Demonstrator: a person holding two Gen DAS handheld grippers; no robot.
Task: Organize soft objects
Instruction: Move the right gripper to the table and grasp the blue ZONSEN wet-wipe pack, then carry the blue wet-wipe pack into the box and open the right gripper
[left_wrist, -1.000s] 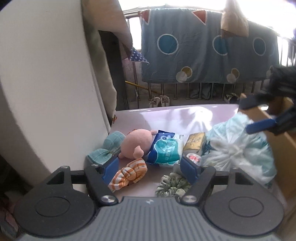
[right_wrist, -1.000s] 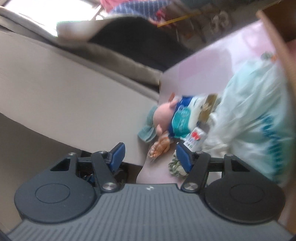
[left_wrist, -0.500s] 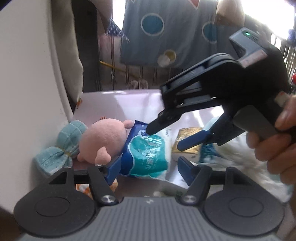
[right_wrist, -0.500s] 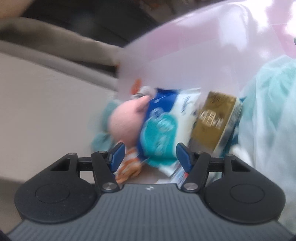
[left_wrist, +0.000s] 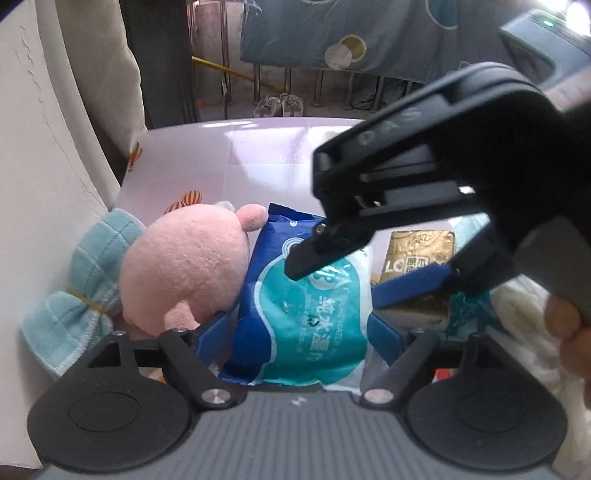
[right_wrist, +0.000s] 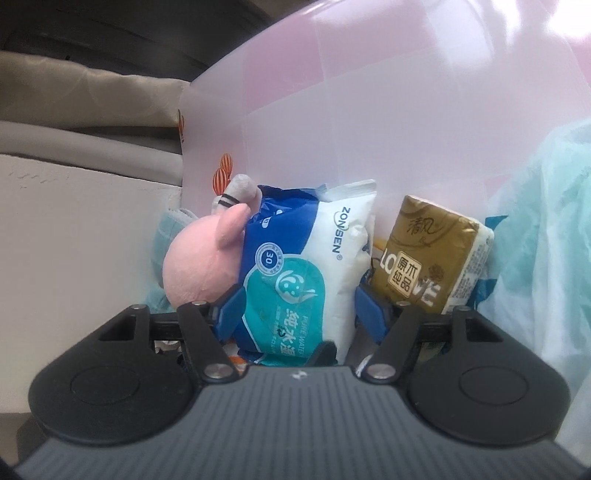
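A blue and teal wet wipes pack (left_wrist: 306, 328) (right_wrist: 295, 266) lies on the pink table (left_wrist: 240, 166). A pink plush toy (left_wrist: 184, 269) (right_wrist: 199, 266) leans against its left side, with a teal checked cloth bow (left_wrist: 85, 295) behind it. A gold tissue pack (left_wrist: 421, 254) (right_wrist: 428, 254) stands to the right. My left gripper (left_wrist: 299, 338) straddles the near end of the wipes pack and its jaws are opening. My right gripper (right_wrist: 301, 315) (left_wrist: 336, 284) reaches in from the right above the same pack. Its jaws are opening too, with the pack between them.
A pale green plastic bag (right_wrist: 546, 221) bulges at the right edge. A white wall (left_wrist: 44, 184) closes off the left side. A hand (left_wrist: 569, 332) holds the right gripper. Beyond the table, a blue blanket (left_wrist: 369, 29) hangs on a railing above shoes (left_wrist: 279, 105).
Both grippers came down and forward onto the pile. The right gripper swung into the left wrist view. The striped and green scrunchies dropped out of sight below the fingers.
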